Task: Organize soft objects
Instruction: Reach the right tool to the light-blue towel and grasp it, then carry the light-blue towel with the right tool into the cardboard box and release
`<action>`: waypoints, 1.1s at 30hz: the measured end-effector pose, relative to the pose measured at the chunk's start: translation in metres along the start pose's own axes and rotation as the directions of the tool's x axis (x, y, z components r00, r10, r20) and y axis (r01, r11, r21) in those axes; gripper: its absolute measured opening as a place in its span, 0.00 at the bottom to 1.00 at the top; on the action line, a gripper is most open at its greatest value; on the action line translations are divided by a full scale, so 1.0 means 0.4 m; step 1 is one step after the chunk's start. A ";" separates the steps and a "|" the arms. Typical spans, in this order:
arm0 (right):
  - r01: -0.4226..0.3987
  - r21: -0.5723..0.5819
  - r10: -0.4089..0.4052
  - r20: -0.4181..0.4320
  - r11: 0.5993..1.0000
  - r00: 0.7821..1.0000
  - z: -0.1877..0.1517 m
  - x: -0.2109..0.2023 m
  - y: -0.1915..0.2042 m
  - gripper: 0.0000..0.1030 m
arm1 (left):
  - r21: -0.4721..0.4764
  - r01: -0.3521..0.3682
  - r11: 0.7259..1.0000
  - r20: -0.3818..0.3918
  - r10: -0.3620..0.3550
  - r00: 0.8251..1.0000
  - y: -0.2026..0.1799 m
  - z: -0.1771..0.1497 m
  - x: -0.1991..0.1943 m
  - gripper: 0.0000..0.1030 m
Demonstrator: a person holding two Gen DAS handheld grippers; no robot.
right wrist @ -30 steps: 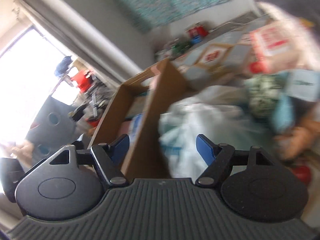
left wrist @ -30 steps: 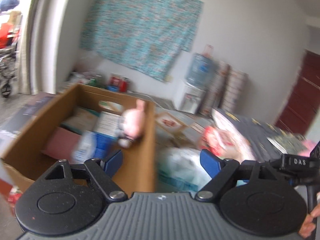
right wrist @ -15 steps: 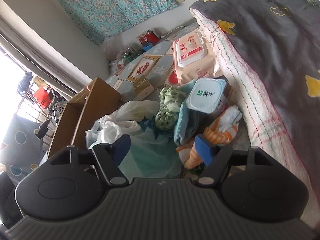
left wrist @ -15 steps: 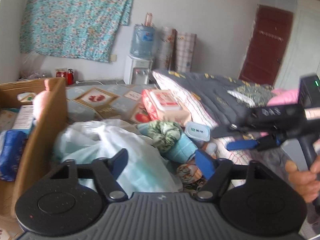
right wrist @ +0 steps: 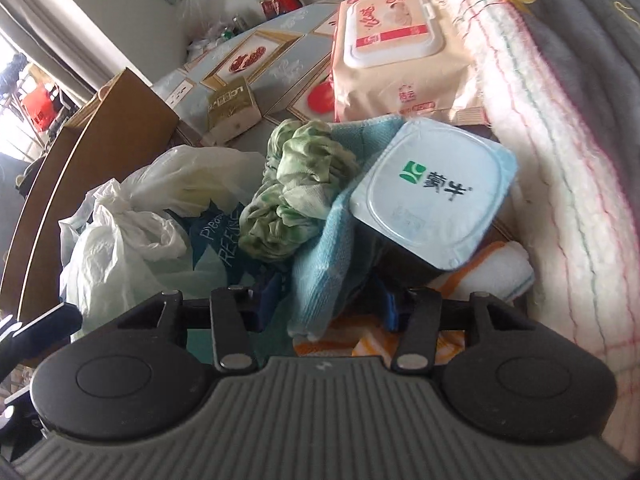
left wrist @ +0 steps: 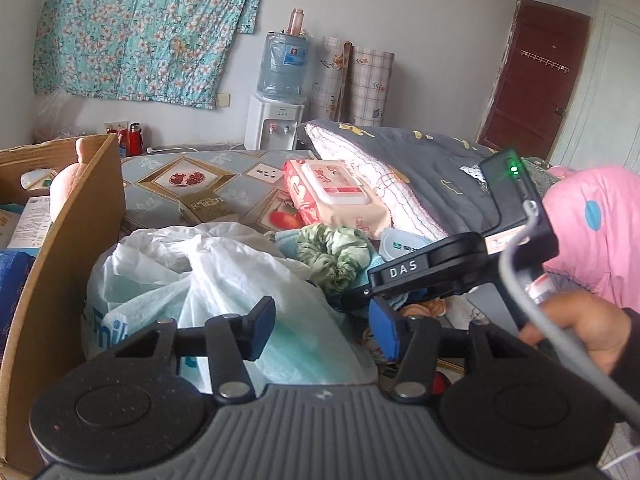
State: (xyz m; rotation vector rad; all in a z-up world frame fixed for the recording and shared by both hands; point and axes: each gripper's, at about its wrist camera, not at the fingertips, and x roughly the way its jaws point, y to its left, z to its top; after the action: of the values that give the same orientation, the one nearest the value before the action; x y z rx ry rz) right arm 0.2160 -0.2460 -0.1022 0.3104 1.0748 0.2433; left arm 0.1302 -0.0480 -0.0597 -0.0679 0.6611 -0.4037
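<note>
Now the right tool (right wrist: 326, 304), jaws just closing, is straddling the pale blue terry towel's (right wrist: 320, 276) hanging fold, not yet pinching.

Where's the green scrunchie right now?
In the right wrist view the green scrunchie sits mid-pile on the light blue towel, between the white plastic bag and the yogurt tub, just ahead of the wipes pack.

Left wrist: looks level across the clutter toward the far wall.
Right wrist: tilted down, close over the pile.
Shared: green cloth (left wrist: 334, 254) (right wrist: 296, 196), wipes pack (left wrist: 336, 196) (right wrist: 400, 68).
</note>
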 end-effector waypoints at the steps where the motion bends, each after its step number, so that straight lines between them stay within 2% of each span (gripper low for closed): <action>1: -0.004 0.000 0.004 -0.006 1.000 1.000 0.004 0.008 0.001 0.43 | -0.004 0.003 1.000 0.000 -0.003 1.000 0.003 0.000 -0.001 0.51; 3: -0.008 0.001 0.008 -0.013 1.000 1.000 0.010 0.016 0.000 0.29 | -0.013 0.008 1.000 0.002 -0.008 1.000 0.010 0.001 -0.003 0.51; 5: -0.052 0.034 0.053 -0.028 0.998 0.998 0.017 0.015 -0.006 0.19 | -0.016 0.009 1.000 0.007 -0.009 1.000 0.014 -0.001 -0.006 0.51; 11: -0.149 0.095 0.147 0.030 0.984 0.989 0.053 -0.047 -0.005 0.15 | -0.018 0.010 1.000 0.018 -0.010 1.000 0.013 -0.004 -0.004 0.51; 15: -0.240 0.139 0.231 0.079 0.961 0.970 0.071 -0.113 -0.004 0.14 | 0.031 0.014 0.999 0.016 -0.015 1.000 -0.003 -0.006 0.004 0.53; 19: -0.315 0.162 0.304 0.087 0.935 0.949 0.040 -0.163 0.002 0.14 | 0.068 0.026 0.997 -0.027 -0.024 0.999 -0.022 -0.018 0.016 0.55; 23: -0.393 0.206 0.385 0.078 0.896 0.920 -0.031 -0.187 0.002 0.14 | -0.049 0.108 0.993 -0.064 -0.111 0.992 0.007 -0.027 0.006 0.55; 25: -0.428 0.236 0.418 0.093 0.873 0.904 -0.057 -0.198 -0.009 0.14 | -0.105 0.148 0.983 -0.071 -0.156 0.985 0.028 -0.034 -0.012 0.55; 28: -0.474 0.263 0.455 0.135 0.840 0.880 -0.067 -0.223 -0.025 0.14 | -0.149 0.172 0.974 -0.072 -0.185 0.980 0.054 -0.045 -0.043 0.55; 30: -0.512 0.261 0.485 0.165 0.818 0.859 -0.063 -0.245 -0.025 0.14 | -0.187 0.186 0.965 -0.069 -0.201 0.977 0.072 -0.049 -0.062 0.55; 33: -0.578 0.234 0.538 0.215 0.782 0.815 -0.056 -0.280 -0.012 0.14 | -0.226 0.196 0.954 -0.039 -0.210 0.977 0.092 -0.052 -0.084 0.55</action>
State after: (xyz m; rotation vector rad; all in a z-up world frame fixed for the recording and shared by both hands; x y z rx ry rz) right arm 0.1453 -0.2860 -0.0216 0.9093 0.8553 0.5928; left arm 0.1061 0.0002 -0.0635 -0.3385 0.7624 -0.5305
